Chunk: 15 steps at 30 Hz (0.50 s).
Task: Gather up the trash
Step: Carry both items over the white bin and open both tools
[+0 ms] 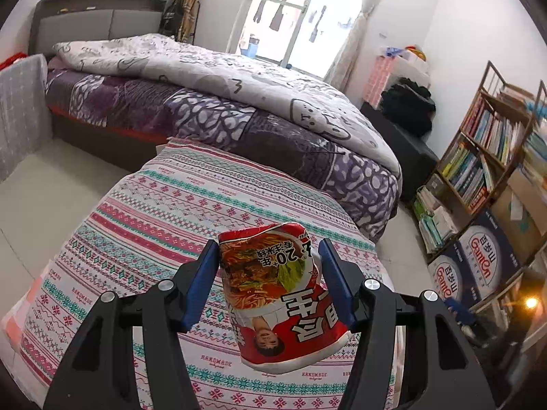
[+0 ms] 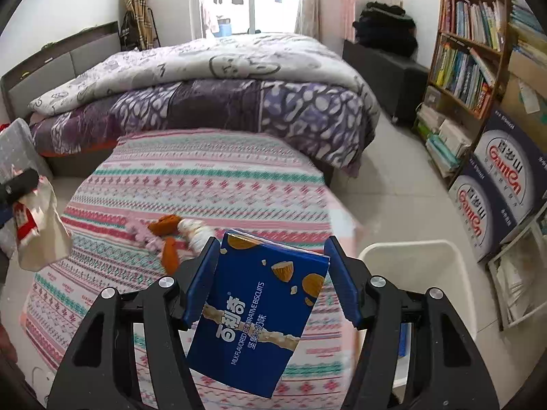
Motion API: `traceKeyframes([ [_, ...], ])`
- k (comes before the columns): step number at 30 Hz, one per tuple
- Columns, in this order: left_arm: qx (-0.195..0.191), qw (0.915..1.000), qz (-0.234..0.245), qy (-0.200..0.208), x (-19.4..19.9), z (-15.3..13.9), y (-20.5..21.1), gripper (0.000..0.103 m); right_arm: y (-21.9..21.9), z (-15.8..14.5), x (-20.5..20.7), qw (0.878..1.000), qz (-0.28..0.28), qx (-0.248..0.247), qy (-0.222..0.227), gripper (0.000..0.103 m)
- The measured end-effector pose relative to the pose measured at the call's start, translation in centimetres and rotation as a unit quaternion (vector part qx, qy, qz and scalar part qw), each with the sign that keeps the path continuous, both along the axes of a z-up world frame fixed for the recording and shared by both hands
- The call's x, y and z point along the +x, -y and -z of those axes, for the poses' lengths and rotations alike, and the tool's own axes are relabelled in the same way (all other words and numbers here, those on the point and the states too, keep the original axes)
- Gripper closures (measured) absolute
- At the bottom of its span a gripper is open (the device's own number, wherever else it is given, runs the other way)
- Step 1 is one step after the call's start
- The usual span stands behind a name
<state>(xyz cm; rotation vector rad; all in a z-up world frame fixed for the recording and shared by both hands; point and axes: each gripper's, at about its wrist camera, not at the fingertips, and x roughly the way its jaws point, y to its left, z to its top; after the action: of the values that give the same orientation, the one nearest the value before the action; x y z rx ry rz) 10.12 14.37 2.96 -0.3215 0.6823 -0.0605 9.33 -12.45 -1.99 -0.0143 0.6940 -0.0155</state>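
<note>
My left gripper is shut on a crushed red noodle cup and holds it above the patterned table cloth. The cup also shows at the left edge of the right wrist view, held by the left gripper. My right gripper is shut on a blue biscuit box, tilted, above the table. A white bin stands just right of the table, below and right of the box.
A pink, orange and white knotted rope toy lies on the table. A bed is beyond it. A bookshelf and Ganten water boxes stand at the right.
</note>
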Motion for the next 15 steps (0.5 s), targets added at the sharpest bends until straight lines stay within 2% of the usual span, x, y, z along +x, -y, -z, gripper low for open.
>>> traceKeyframes([
  [4,0.010,0.9999,0.009,-0.002,0.4,0.2,1.7,0.044,2.3,0.4,0.1,1.000,0.019,0.002,0.006,0.043],
  [15,0.028,0.9982,0.053,-0.003,1.4,1.2,7.8,0.044,8.5,1.2,-0.5,0.996,0.076,0.045,0.009,0.043],
])
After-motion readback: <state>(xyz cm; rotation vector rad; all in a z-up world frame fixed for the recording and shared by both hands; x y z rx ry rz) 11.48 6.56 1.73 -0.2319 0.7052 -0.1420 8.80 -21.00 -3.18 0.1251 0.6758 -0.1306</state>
